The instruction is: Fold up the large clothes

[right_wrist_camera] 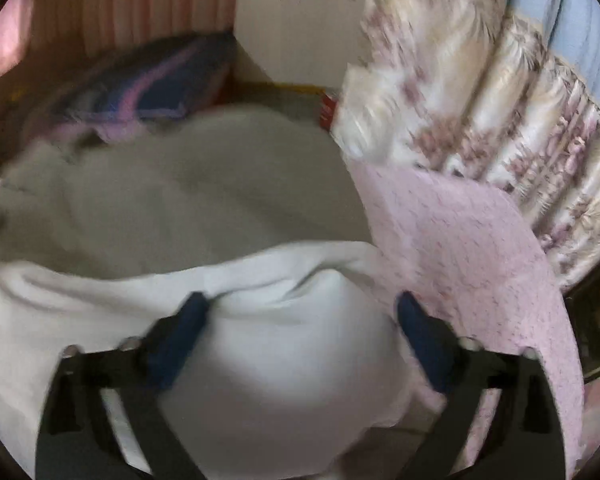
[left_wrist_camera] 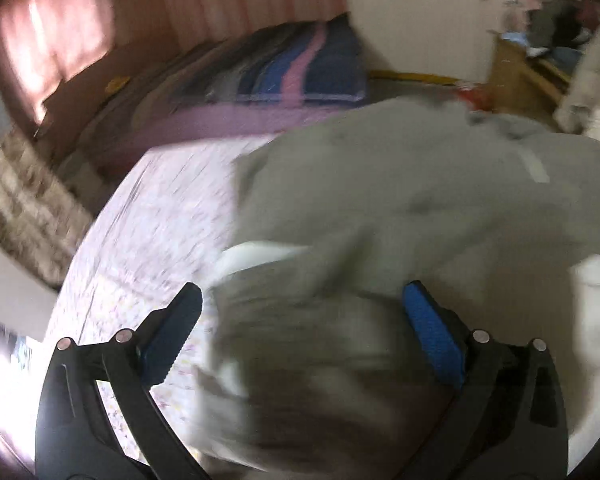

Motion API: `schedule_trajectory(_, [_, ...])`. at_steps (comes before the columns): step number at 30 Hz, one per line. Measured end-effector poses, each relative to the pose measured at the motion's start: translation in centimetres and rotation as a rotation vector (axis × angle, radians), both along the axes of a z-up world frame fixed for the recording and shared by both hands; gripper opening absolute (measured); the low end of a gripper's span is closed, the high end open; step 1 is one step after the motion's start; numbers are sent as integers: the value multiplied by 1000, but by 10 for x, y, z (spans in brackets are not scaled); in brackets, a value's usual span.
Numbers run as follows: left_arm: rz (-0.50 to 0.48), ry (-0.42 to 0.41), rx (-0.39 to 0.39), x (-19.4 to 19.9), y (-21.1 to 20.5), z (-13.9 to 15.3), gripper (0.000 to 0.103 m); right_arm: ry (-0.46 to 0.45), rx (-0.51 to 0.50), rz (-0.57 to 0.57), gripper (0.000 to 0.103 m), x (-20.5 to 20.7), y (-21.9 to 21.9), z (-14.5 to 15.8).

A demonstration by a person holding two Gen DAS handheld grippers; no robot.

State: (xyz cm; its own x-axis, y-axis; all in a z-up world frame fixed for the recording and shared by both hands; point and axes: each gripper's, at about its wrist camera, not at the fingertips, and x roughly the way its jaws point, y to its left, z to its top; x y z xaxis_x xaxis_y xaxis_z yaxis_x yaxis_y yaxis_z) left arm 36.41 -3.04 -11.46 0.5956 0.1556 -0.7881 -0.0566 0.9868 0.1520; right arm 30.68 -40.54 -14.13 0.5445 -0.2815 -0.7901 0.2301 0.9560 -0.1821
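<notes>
A large grey-green garment [left_wrist_camera: 380,184] with a white lining lies crumpled on a pink flowered bed sheet [left_wrist_camera: 148,220]. My left gripper [left_wrist_camera: 302,292] is open wide just above it. Its left finger is over the sheet and its right finger over the cloth, with a grey fold lying between them. In the right wrist view the garment's white part [right_wrist_camera: 260,360] is nearest and the grey part [right_wrist_camera: 204,184] lies beyond it. My right gripper [right_wrist_camera: 302,300] is also open wide, with the white cloth bulging between its fingers and no pad pressed on it. Both views are blurred.
A blue and pink striped blanket [left_wrist_camera: 292,68] lies at the far end of the bed by the wall. A flowered curtain [right_wrist_camera: 480,100] hangs along the bed's right side, with a red object [right_wrist_camera: 327,108] at its foot. Wooden furniture [left_wrist_camera: 532,68] stands at the far right.
</notes>
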Motion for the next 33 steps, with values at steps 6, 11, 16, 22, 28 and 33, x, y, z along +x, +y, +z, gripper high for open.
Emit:
schedule_trajectory(6, [-22, -17, 15, 2, 5, -10, 100, -63, 40, -13, 100, -11, -10, 7])
schedule_trajectory(11, [-81, -42, -108, -21, 16, 7, 100, -153, 160, 41, 101, -59, -27, 35])
schedule_trajectory(16, [-129, -131, -188, -97, 50, 45, 100, -170, 248, 137, 101, -148, -45, 58])
schedule_trajectory(22, [-152, -197, -180, -214, 94, 72, 100, -188, 276, 150, 101, -264, -66, 65])
schedule_trajectory(28, [-190, -201, -129, -338, 106, 58, 100, -218, 287, 111, 101, -347, -70, 56])
schedule_trajectory(33, [-211, -196, -167, -401, 108, 43, 100, -248, 347, 104, 101, -388, -63, 49])
